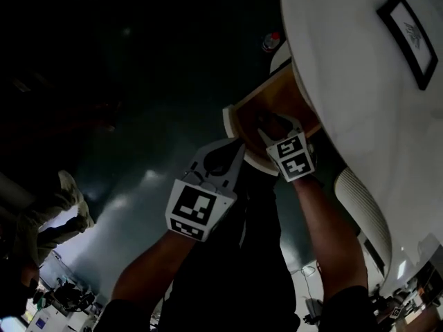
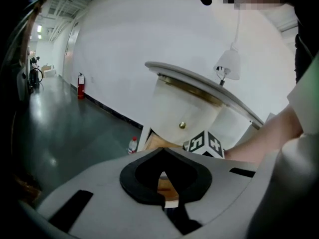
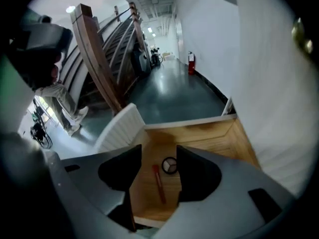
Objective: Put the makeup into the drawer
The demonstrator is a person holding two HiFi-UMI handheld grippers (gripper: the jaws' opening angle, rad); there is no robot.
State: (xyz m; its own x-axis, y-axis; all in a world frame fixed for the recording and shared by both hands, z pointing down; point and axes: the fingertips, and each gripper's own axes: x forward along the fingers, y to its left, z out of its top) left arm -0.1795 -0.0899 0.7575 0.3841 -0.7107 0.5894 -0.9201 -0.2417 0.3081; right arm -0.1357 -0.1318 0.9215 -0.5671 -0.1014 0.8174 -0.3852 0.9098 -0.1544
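The pale wooden drawer (image 3: pixel 225 139) stands pulled out from under the round white surface (image 1: pixel 346 75), whose curved apron closes off the drawer's right side in the right gripper view. A white ribbed chair (image 3: pixel 118 129) sits just beside the drawer's left far corner. Past both lies a wide stretch of dark glossy floor (image 3: pixel 174 91), running to a white wall with a red fire extinguisher (image 3: pixel 191 62) against it. A clear plastic bottle with a red cap (image 2: pixel 132 145) stands on the floor near the drawer.

Two pieces of makeup lie on the drawer's floor, near each other: a slim red stick (image 3: pixel 158 184) and a small round compact with a divided pan (image 3: pixel 169 165).

The right hand-held gripper (image 3: pixel 159 152) hangs above the open drawer, jaws spread, with nothing between its pads. The left hand-held gripper (image 2: pixel 163 174) has its jaws pressed together on nothing, with the drawer's edge just ahead of its tip.
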